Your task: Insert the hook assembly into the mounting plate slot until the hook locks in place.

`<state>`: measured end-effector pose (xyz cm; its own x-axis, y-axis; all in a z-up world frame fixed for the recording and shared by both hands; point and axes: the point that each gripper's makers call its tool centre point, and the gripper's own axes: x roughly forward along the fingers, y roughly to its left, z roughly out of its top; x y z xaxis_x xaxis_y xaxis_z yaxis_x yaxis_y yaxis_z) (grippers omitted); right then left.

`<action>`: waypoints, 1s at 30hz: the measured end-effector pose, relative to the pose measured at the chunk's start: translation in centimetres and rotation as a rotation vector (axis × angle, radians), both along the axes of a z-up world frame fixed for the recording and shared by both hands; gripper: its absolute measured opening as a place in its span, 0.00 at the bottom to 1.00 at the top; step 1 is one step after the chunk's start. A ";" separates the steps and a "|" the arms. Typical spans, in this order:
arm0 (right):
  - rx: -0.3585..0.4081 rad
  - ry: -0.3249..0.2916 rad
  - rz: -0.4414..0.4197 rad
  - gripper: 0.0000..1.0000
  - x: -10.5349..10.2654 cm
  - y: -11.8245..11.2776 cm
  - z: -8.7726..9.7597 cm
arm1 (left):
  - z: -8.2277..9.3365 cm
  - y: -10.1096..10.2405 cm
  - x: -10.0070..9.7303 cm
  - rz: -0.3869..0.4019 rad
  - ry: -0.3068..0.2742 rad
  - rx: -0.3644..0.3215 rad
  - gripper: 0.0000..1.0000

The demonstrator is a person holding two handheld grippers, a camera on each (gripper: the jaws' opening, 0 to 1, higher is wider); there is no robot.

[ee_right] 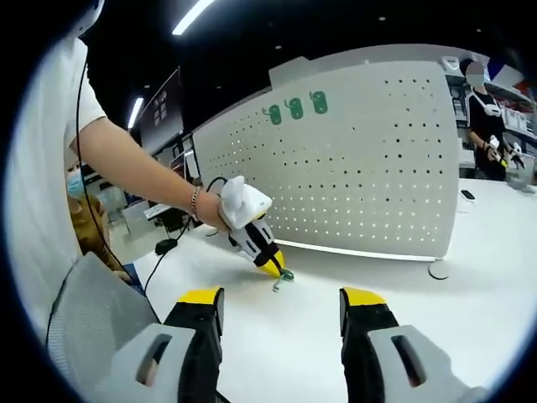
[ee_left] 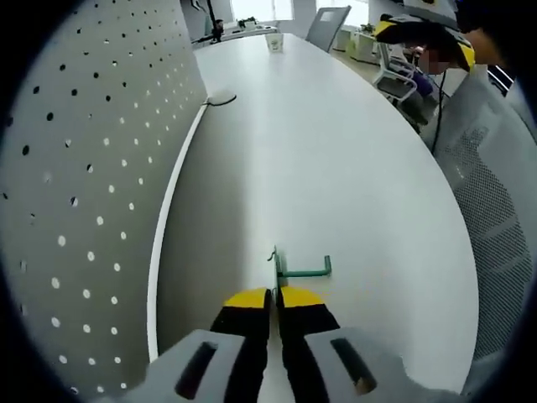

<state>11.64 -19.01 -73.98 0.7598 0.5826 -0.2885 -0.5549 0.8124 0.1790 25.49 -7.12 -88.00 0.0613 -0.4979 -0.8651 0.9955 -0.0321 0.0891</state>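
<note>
Green L-shaped hook (ee_left: 300,269) lies on white table (ee_left: 336,168) at lower centre, pinched at its end by the narrowed left gripper (ee_left: 275,295); right gripper (ee_right: 281,302), jaws wide and empty, faces pegboard (ee_right: 361,159) bearing three green hooks (ee_right: 295,109) upper centre.

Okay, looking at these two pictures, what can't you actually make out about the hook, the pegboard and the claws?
- Left gripper view: the left claw covers the near end of the green hook, so its grip there is hidden.
- Right gripper view: the hook is too small to read its shape.
- Right gripper view: the three green pieces high on the pegboard are too small to identify.
- Left gripper view: the pegboard is cut off by the edge.
</note>
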 end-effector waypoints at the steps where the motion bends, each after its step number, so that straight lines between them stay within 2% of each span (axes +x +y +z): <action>1: -0.001 0.000 0.000 0.53 0.0 0.0 0.0 | 0.0 0.0 0.0 -0.001 -0.001 0.000 0.04; 14: -0.001 0.001 0.000 0.53 0.0 0.0 0.0 | 0.0 -0.1 -0.2 -0.020 -0.006 -0.011 0.03; 16: 0.000 0.001 -0.003 0.53 0.0 -0.1 0.0 | 0.4 -0.3 -0.5 -0.035 -0.013 -0.040 0.03; 18: 0.001 0.001 -0.005 0.53 0.0 -0.1 -0.1 | 0.6 -0.4 -0.5 -0.004 0.014 -0.060 0.03; 22: 0.002 0.001 -0.006 0.53 0.1 -0.1 -0.1 | 0.9 -0.3 -0.2 0.004 0.010 -0.076 0.03; 30: 0.005 -0.004 -0.004 0.53 0.2 -0.1 0.0 | 2.6 -0.6 0.1 0.035 -0.005 -0.158 0.03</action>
